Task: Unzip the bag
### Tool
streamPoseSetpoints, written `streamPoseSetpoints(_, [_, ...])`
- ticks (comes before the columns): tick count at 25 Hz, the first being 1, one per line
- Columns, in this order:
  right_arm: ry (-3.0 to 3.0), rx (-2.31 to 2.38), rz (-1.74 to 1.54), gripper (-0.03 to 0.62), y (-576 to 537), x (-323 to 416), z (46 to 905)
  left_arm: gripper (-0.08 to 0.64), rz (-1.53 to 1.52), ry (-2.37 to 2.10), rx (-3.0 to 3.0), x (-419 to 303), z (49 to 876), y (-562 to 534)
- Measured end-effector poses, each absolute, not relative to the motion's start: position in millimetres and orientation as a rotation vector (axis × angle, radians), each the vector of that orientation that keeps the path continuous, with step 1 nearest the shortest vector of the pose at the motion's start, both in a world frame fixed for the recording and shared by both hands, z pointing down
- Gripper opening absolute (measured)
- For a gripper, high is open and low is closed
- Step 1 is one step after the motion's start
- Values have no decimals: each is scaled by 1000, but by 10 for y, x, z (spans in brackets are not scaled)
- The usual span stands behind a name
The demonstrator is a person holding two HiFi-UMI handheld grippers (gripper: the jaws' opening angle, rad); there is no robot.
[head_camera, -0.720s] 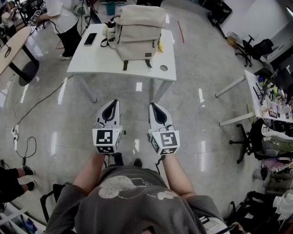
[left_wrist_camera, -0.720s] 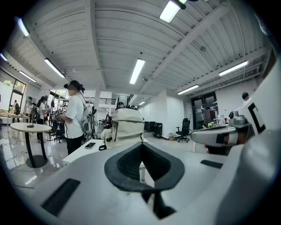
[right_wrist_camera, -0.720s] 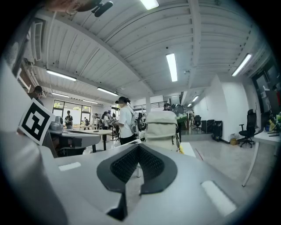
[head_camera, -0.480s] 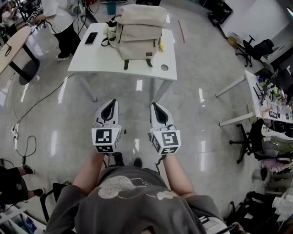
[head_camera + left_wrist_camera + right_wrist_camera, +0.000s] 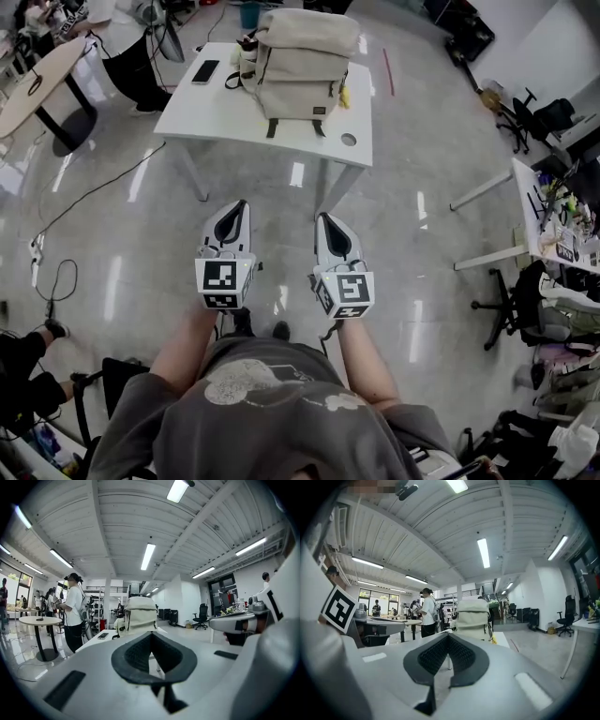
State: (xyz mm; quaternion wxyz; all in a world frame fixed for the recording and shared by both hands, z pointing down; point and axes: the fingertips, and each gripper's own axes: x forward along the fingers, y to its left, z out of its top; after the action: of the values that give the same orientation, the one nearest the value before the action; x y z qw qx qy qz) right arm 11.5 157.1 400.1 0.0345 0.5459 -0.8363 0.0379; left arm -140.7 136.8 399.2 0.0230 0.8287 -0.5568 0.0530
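A beige backpack (image 5: 303,62) stands upright on a white table (image 5: 217,112) far ahead in the head view. It also shows beyond the jaws as the backpack (image 5: 140,613) in the left gripper view and the backpack (image 5: 474,612) in the right gripper view. My left gripper (image 5: 239,205) and right gripper (image 5: 322,217) are held side by side over the floor, well short of the table. Both are shut with nothing between the jaws.
A phone (image 5: 205,71) lies on the table left of the bag, and small items sit beside the bag. A person (image 5: 141,56) stands at the table's left end. Cables (image 5: 56,244) run along the floor at left. Office chairs (image 5: 511,295) and a cluttered desk (image 5: 553,220) stand at right.
The view has shifted: the table and backpack now sit slightly lower and more to the right in the head view. Both grippers remain shut and side by side.
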Motion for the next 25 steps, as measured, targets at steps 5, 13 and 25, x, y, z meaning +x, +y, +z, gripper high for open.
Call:
streamPoseSetpoints(5, [-2595, 1678, 92, 0, 1707, 250, 3953, 5, 169, -1764, 2572, -1306, 3917, 1536])
streamPoseSetpoints(13, [-2611, 1706, 157, 0, 1876, 708, 4031, 5, 151, -1869, 2507, -1202, 3871, 1711])
streamPoseSetpoints(25, [-2589, 1763, 227, 0, 1861, 999, 4133, 5, 169, -1863, 2528, -987, 3917, 1619])
